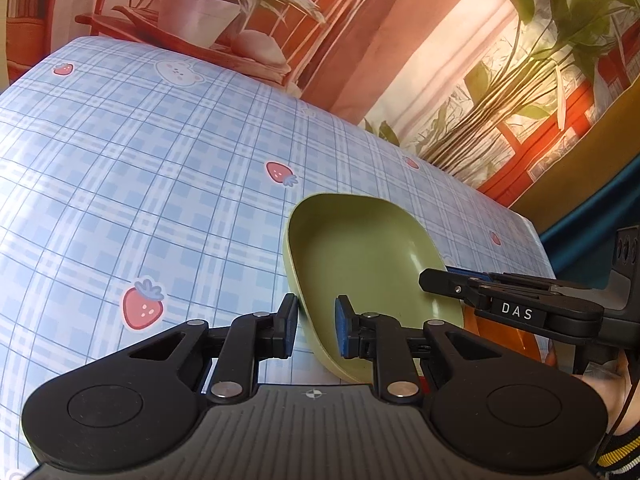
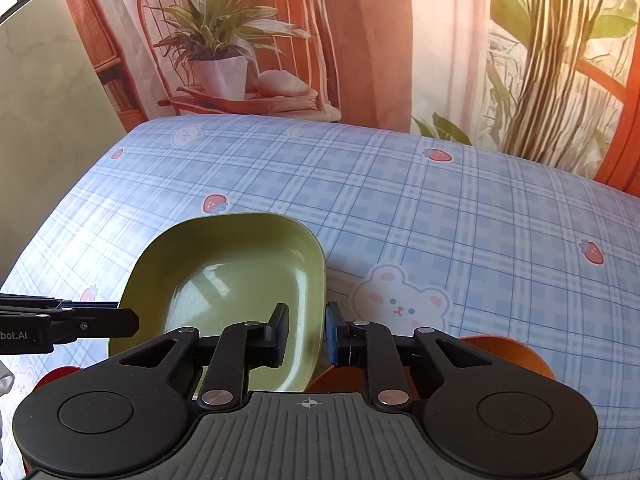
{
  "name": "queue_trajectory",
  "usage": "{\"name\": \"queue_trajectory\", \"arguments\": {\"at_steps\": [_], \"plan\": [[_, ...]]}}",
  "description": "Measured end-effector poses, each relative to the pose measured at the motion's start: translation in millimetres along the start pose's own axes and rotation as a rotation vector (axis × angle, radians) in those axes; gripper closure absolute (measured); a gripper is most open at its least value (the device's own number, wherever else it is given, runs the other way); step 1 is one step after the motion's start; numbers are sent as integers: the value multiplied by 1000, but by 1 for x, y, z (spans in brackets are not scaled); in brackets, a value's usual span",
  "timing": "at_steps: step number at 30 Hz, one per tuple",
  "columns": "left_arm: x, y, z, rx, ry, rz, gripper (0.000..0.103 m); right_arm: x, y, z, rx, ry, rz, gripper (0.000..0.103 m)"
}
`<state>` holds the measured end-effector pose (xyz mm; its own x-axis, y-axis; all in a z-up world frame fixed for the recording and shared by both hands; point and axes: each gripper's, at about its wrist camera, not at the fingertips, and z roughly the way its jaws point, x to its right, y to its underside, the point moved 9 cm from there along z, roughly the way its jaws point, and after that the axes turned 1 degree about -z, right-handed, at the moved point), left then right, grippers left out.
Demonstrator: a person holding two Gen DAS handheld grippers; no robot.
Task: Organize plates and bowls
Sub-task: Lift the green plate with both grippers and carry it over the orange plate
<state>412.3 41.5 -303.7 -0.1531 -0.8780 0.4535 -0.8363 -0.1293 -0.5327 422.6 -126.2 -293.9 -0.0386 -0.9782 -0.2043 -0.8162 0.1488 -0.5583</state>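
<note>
A green square bowl (image 1: 360,256) is held between both grippers above the blue checked tablecloth (image 1: 140,184). My left gripper (image 1: 317,328) is shut on the bowl's near left rim, one pad inside and one outside. My right gripper (image 2: 306,334) is shut on the bowl's (image 2: 228,276) right rim, and shows in the left wrist view (image 1: 512,304) at the bowl's far side. An orange dish (image 2: 508,354) lies under the bowl, mostly hidden; it also shows in the left wrist view (image 1: 504,336).
A red dish edge (image 2: 56,374) shows at the lower left of the right wrist view. The tablecloth (image 2: 400,200) with strawberry and bear prints stretches to a printed backdrop of plants and a chair (image 2: 240,40).
</note>
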Motion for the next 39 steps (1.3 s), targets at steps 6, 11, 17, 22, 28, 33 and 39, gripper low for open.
{"name": "queue_trajectory", "arguments": {"at_steps": [6,11,17,22,28,33,39], "plan": [[10,-17,-16,41,-16,37,82,-1,-8,-12,47,-22,31,87],[22,-23,-29,54,-34,69,82,-1,-19,-26,91,-36,54,87],[33,-20,-42,60,-43,92,82,-1,-20,-43,118,-53,63,87],[44,-14,-51,60,-48,116,82,1,-18,-58,138,-59,73,87],[54,-8,-60,65,-42,131,82,3,-14,-74,151,-52,73,87],[63,2,-61,48,-29,148,82,7,-11,-86,163,-39,73,87],[72,13,-61,30,-15,163,82,15,-3,-96,168,-26,79,87]]}}
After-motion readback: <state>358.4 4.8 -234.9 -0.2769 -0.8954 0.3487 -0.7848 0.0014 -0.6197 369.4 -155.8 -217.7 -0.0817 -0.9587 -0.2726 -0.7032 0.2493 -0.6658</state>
